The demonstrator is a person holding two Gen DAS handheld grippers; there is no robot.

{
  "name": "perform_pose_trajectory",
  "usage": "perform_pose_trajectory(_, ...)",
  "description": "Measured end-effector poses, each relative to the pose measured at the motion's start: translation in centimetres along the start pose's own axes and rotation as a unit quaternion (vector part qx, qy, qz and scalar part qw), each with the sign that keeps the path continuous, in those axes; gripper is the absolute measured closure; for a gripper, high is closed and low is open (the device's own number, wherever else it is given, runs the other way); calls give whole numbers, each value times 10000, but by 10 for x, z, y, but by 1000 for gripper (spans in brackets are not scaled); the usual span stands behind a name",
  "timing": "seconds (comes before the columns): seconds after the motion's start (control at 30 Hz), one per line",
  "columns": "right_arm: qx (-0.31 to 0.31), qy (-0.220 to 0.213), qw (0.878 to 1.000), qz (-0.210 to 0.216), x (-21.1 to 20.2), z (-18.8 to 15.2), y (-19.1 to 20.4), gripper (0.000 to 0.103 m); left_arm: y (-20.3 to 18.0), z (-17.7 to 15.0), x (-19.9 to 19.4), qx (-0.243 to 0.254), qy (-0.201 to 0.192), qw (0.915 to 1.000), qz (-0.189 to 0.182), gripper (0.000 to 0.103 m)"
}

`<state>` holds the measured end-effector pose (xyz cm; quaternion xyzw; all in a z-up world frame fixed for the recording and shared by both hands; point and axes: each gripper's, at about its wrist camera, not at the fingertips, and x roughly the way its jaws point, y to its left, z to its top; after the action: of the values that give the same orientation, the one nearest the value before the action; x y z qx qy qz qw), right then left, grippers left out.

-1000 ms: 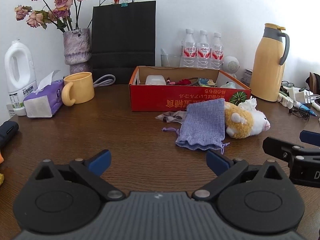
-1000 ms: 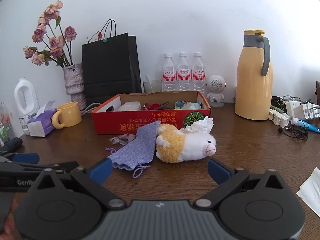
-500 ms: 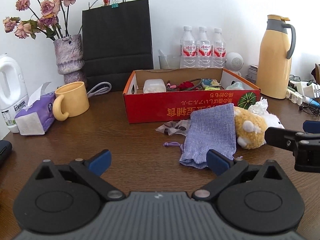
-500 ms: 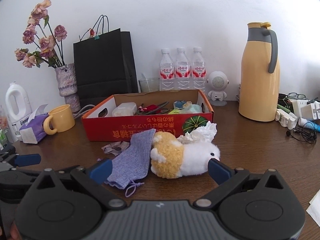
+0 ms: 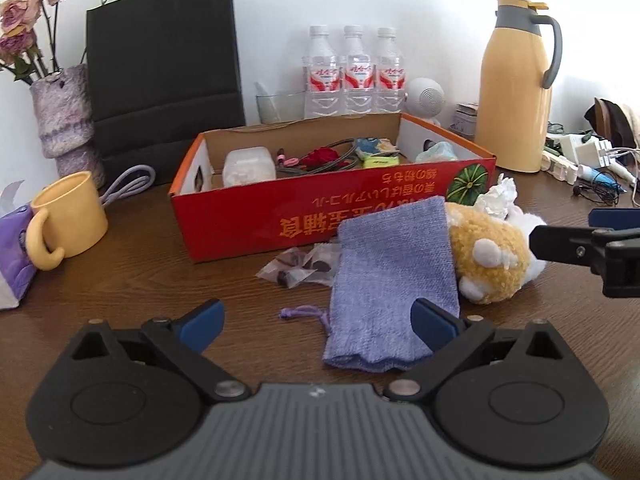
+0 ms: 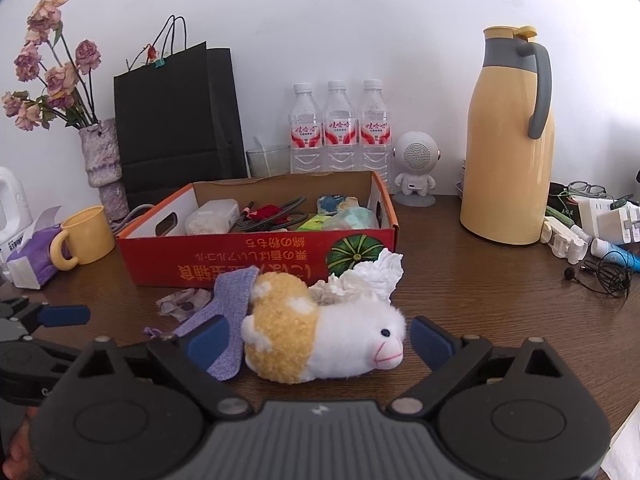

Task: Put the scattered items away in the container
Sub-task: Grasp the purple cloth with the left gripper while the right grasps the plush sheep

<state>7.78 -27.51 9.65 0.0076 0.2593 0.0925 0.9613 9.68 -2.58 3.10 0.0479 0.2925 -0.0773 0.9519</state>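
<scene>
Right gripper [image 6: 320, 338]: fingers apart, straddling plush sheep [image 6: 324, 340].
Left gripper [image 5: 318, 318]: fingers apart; purple pouch [image 5: 390, 280] at 1 o'clock.
Advice: clamp mid-body, lift clear, drop into red box [image 6: 256, 258] at 12 o'clock.

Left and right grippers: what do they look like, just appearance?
Both match: the left gripper and right gripper have a ribbed grey body, black round hubs, black linkage arms with silver pivot pins, and blue-tipped fingers. No cables or sleeves show; white lettering on the left gripper's side is cut off.
</scene>
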Motion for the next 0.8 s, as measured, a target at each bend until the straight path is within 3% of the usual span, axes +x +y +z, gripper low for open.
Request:
perform_pose_trajectory(0.13, 45, 87, 9999, 60, 11, 2, -1, 13, -13, 7, 19, -22, 318, 9986, -420, 14)
perform_pose_trajectory(0.2, 36, 105, 9999, 55, 14, 3, 0, 13, -23, 7, 20, 35, 348, 9969, -710, 11)
perform_pose_trajectory(0.27, 20, 52, 10000, 53, 13, 3, -1, 13, -37, 5, 18, 287, 290, 9937, -1043, 1)
perform_pose_trajectory(0.33, 66, 22, 9999, 76, 13, 2, -3, 13, -51, 3, 23, 557, 384, 9917, -1094, 2)
perform_pose_trajectory(0.37, 88, 49, 9999, 64, 14, 2, -5, 13, -54, 3, 27, 587, 429, 9915, -1082, 13)
perform_pose_trajectory(0.4, 90, 87, 9999, 30, 15, 1, -6, 13, -54, 3, 31, 542, 493, 9912, -1098, 31)
perform_pose_trajectory(0.47, 78, 135, 9999, -56, 15, -1, -8, 13, -50, 3, 35, 430, 569, 9917, -1067, 56)
perform_pose_trajectory(0.5, 77, 130, 9999, -59, 14, -2, -9, 13, -47, 3, 34, 414, 573, 9920, -1043, 73)
perform_pose_trajectory(0.57, 107, 127, 9999, -44, 11, -4, -12, 13, -37, 4, 32, 189, 600, 9907, -1206, 90)
perform_pose_trajectory(0.67, 120, 117, 9999, -32, 9, -4, -13, 13, -28, 5, 14, 64, 356, 9922, -1193, 93)
perform_pose_trajectory(0.8, -8, 46, 9999, 115, 6, -3, -6, 13, -8, 17, -38, -338, -141, 9919, -1218, 93)
